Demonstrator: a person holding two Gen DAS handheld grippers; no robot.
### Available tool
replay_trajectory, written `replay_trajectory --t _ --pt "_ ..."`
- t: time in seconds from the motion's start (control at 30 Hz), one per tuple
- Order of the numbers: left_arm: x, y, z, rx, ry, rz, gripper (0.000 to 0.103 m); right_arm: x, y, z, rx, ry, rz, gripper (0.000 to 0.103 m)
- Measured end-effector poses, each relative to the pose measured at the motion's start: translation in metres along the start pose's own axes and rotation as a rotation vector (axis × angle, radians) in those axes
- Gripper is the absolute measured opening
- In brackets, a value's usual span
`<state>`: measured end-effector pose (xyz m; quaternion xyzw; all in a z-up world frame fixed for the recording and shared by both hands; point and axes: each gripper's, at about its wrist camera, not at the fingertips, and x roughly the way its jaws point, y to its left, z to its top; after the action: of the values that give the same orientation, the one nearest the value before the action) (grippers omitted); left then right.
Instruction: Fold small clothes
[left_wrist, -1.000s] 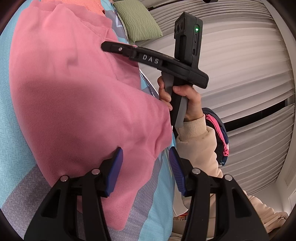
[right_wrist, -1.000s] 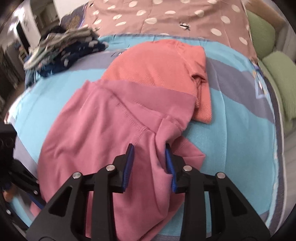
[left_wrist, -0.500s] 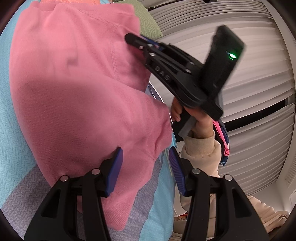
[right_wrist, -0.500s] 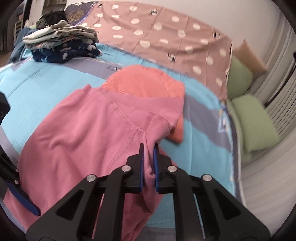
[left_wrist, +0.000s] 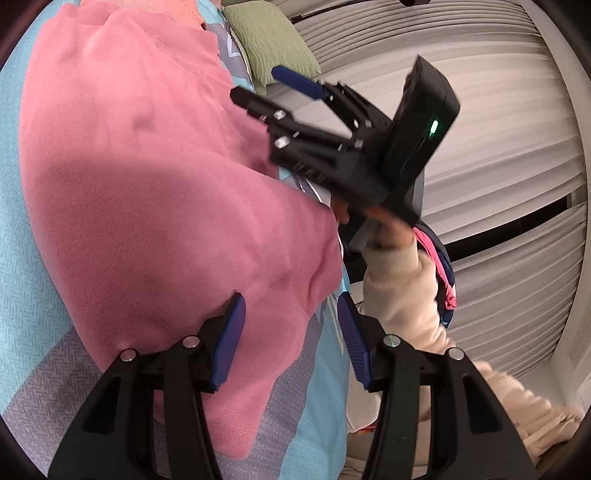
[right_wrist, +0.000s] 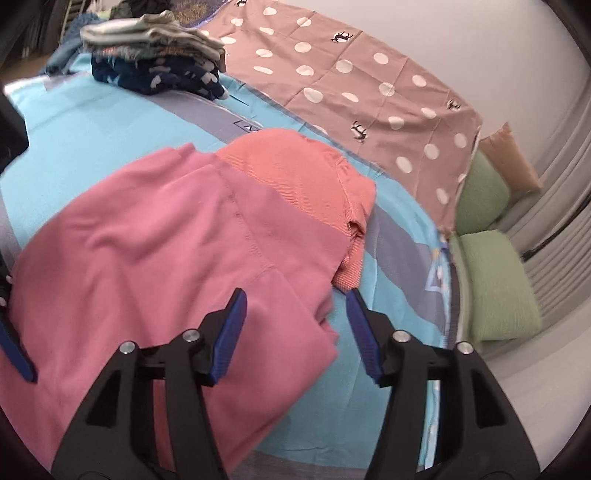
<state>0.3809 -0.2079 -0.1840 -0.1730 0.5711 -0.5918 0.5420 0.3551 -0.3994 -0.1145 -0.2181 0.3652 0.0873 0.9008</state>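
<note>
Bed cover (right_wrist: 92, 125): your blue-and-grey striped surface.
Pink garment (right_wrist: 155, 258): centre.
Orange garment (right_wrist: 303, 173): 1 o'clock, partly under pink.
Folded stack (right_wrist: 159, 62): 11 o'clock.

orange garment (right_wrist: 295, 170) partly under pink top (right_wrist: 166, 258)

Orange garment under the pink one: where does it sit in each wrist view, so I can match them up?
Left wrist: only a sliver of the orange garment at the top edge, above the pink garment.
Right wrist: orange garment at centre, its near side tucked under the pink garment.
Shared landmark: the green cushion by the curtain.
</note>
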Motion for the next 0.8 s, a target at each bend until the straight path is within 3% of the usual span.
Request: replay_trajectory --t 0.13,0.23,0.47,0.57,0.67,0.8 --pt "0.0 0.003 -0.001 0.005 -0.006 -0.008 0.053 0.024 -0.04 0.017 0.121 0.068 0.348 0.07" --pt "0.0 0.004 -0.004 0.003 -0.012 -0.017 0.053 0.055 -0.056 0.028 0.161 0.144 0.519 0.07" --pt "0.0 0.001 -0.008 0.034 -0.013 -0.014 0.053 0.097 -0.048 0.028 0.077 0.308 0.599 0.071" --pt "-0.001 0.002 -0.008 0.028 -0.012 -0.027 0.053 0.092 -0.052 0.025 0.1 0.289 0.649 0.069" --pt "-0.007 0.003 -0.008 0.024 -0.013 -0.036 0.053 0.08 -0.057 0.02 0.139 0.252 0.698 0.054" --pt "-0.014 0.002 -0.003 0.026 -0.012 -0.038 0.053 0.064 -0.039 0.016 0.066 0.259 0.719 0.054"
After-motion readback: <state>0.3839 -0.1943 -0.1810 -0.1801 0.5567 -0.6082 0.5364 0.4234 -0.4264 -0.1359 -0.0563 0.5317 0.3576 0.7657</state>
